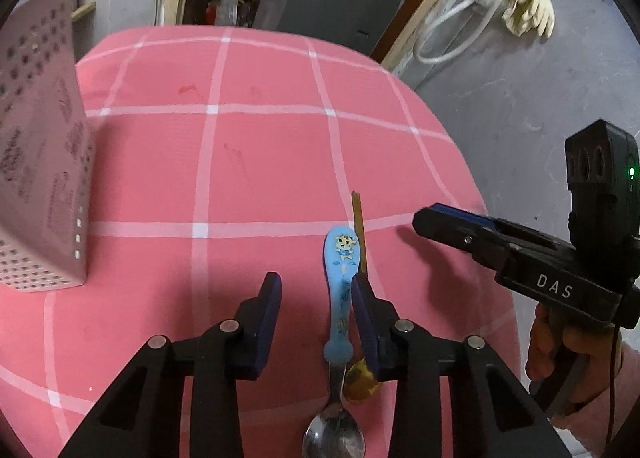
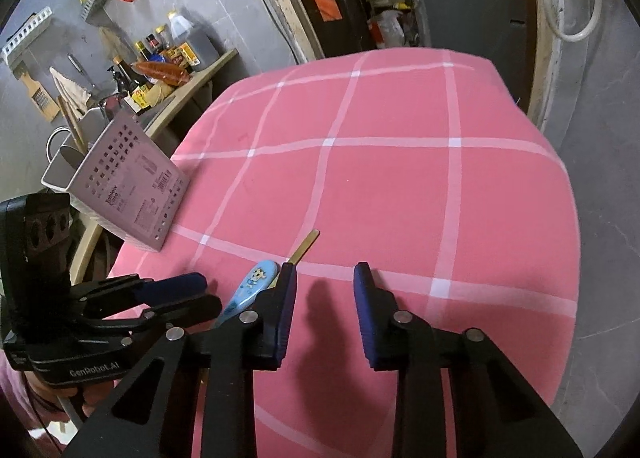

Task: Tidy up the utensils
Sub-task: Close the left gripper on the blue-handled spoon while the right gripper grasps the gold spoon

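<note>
On the pink cloth, left gripper and right gripper hang spread, empty; 2 spoons beside them.

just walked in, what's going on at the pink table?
A person holds a claw in each hand over a pink checked tablecloth. The left claw is down around a blue-handled spoon, which lies between its fingers close to the right one; the pads do not look clamped on it. A gold spoon lies right beside it. The right claw is open over bare cloth, holding nothing. A perforated utensil holder stands at the table edge.
</note>
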`<state>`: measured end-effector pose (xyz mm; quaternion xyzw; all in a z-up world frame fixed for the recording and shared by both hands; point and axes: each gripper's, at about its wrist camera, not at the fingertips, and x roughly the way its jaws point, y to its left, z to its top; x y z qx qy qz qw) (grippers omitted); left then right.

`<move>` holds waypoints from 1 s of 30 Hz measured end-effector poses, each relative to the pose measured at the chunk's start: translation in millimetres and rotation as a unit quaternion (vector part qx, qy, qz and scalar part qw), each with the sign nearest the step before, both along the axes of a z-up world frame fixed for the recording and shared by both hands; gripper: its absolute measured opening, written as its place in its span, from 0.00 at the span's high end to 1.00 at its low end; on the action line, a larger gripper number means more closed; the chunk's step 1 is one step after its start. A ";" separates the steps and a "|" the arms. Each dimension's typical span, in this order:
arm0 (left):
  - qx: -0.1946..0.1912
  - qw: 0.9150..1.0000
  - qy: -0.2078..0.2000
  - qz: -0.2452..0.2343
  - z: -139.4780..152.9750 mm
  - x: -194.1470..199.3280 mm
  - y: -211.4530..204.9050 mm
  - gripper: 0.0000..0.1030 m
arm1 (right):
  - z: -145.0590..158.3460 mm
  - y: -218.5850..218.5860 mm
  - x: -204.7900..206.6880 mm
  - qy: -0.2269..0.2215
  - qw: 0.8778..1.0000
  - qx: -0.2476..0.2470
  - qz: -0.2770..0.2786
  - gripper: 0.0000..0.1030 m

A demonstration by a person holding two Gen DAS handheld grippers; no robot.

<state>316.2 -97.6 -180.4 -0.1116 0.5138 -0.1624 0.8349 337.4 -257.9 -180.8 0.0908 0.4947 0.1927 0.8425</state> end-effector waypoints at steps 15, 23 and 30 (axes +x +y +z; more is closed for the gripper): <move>0.058 0.996 0.036 -0.051 -2.1 15.5 -20.9 0.80 | -9.7 13.3 18.6 0.027 1.000 -0.006 0.013 0.78; 0.020 0.998 0.061 -0.007 -5.3 19.8 0.2 0.86 | -17.9 30.6 31.4 0.073 0.997 -0.018 0.023 0.79; 0.021 0.997 0.068 0.029 -4.8 7.3 22.8 0.87 | -26.5 48.5 42.6 0.118 0.992 -0.027 0.032 0.79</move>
